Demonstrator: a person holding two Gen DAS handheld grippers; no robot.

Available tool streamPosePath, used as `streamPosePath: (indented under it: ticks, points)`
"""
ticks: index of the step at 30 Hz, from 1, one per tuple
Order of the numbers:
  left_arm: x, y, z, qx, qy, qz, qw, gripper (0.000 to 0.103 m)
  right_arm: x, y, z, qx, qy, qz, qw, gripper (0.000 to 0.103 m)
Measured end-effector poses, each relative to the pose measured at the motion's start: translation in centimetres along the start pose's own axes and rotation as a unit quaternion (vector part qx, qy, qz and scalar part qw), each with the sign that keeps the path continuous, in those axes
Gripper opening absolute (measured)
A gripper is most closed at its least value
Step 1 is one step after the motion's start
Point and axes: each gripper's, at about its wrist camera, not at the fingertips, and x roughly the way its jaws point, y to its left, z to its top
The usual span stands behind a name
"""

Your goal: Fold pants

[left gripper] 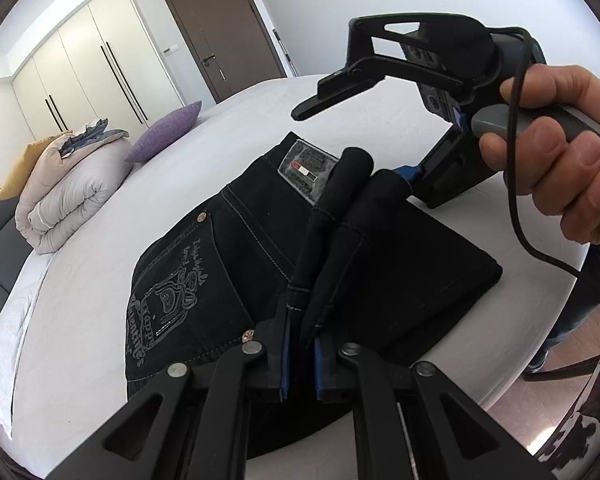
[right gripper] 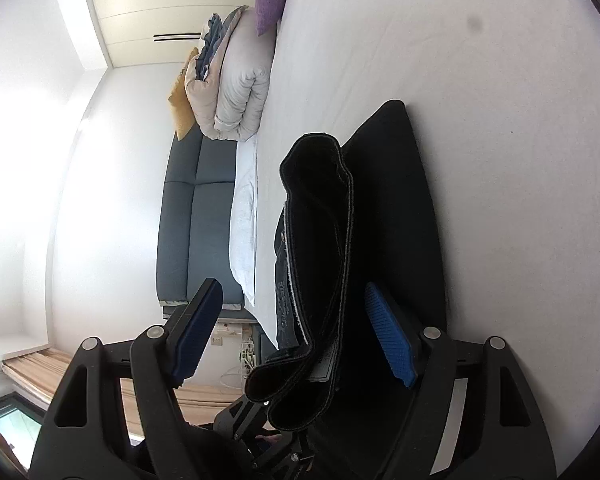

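Note:
Black jeans (left gripper: 228,264) lie folded on the white bed (left gripper: 84,280), back pocket embroidery and waist patch facing up. My left gripper (left gripper: 300,352) is shut on the leg hems, which hang over the folded stack. My right gripper (right gripper: 296,328) is open, turned on its side, its blue pads (right gripper: 388,332) either side of the folded leg ends (right gripper: 316,240) without pinching them. The right gripper also shows in the left wrist view (left gripper: 380,96), held by a hand at the far end of the jeans.
A rolled duvet (left gripper: 72,200), a purple cushion (left gripper: 164,132) and a yellow cushion (left gripper: 18,172) lie at the bed's head. Wardrobes (left gripper: 80,64) and a brown door (left gripper: 224,32) stand behind. The bed edge and wooden floor (left gripper: 540,392) lie to the right.

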Motion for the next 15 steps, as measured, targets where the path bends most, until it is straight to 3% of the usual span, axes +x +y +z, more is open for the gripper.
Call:
streamPosePath:
  ticks: [5,7,8,9,11,15]
  points:
    - [-0.6,-1.3,-0.1,0.016,-0.004,0.009,0.9998,0.009,3.6,1.3,-2.0,-0.054,0.028,-0.077,0.995,0.073]
    - [-0.7,-1.4,-0.2,0.017,-0.006,0.008,0.9998,0.009,5.4,2.2,-2.4,-0.078,0.038,-0.112,0.990,0.057]
    - [-0.8,-1.4,-0.2,0.015,-0.006,0.007,0.9998,0.009,5.9,2.6,-2.5,-0.093,0.043,-0.133,0.986,0.030]
    - [-0.9,-1.6,-0.3,0.014,-0.007,0.006,0.9999,0.009,6.3,2.6,-2.6,-0.096,0.046,-0.152,0.983,0.020]
    - [-1.2,-1.7,-0.3,0.015,-0.008,0.000,0.9999,0.009,6.0,2.2,-2.8,-0.085,0.040,-0.158,0.983,0.015]
    - [-1.8,-2.6,-0.6,0.016,-0.010,-0.012,0.9998,0.009,5.5,1.6,-3.9,-0.089,0.023,-0.163,0.982,0.014]
